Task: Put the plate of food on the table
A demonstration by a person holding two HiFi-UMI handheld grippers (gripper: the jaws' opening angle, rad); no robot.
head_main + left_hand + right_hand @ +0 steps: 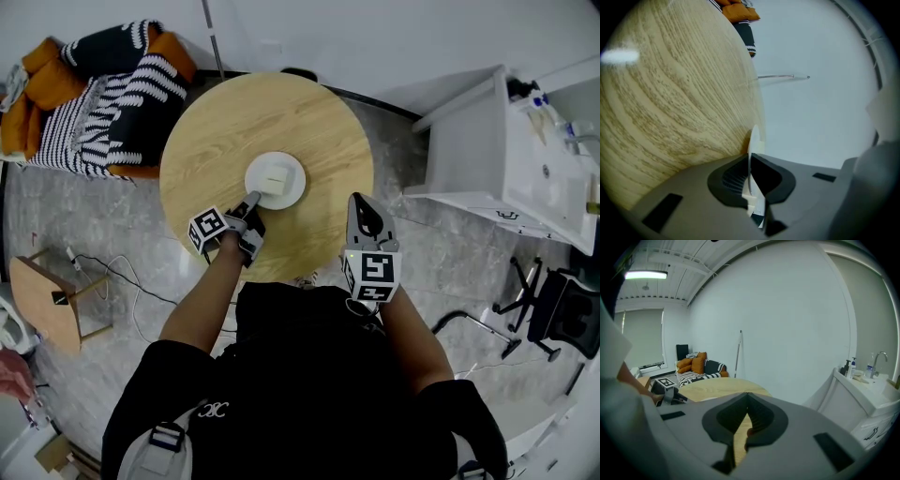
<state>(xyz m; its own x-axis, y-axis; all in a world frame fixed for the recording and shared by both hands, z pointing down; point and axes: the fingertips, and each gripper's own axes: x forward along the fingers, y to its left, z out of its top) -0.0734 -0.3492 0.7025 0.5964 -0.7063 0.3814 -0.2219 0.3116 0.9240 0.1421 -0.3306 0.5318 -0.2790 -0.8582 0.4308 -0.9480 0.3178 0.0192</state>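
Sofa: at the table's 10 o'clock, the sofa [94,94], soft orange cushions under a black-and-white striped throw.
Side table: down at 8 o'clock, a small side table [42,300] with a flat wooden top, and a thin cable [122,272] snaking beside it.
Floor: grey, marbled, glossy floor [450,272] all round; plain white wall [375,37] at 12 o'clock.
Table: round table [225,122], pale wood with a bold wavy grain.
Left gripper: and there's the left gripper [251,202], in at the plate's 7 o'clock, jaws clamped on the thin white rim.
Plate: round white plate [295,183] at the table's middle; touching the wood or a shade above it, can't tell.
Food: a pale square piece of food [274,177] sits dead centre on the plate.
Right gripper: the right gripper [361,202] hangs over the table's 5 o'clock edge, tips pressed together, nothing between them.
Cabinet: at 3 o'clock, a boxy white cabinet [469,141] with smooth panels.
Office chair: at 4 o'clock, a dark office chair [562,314] on a star base.
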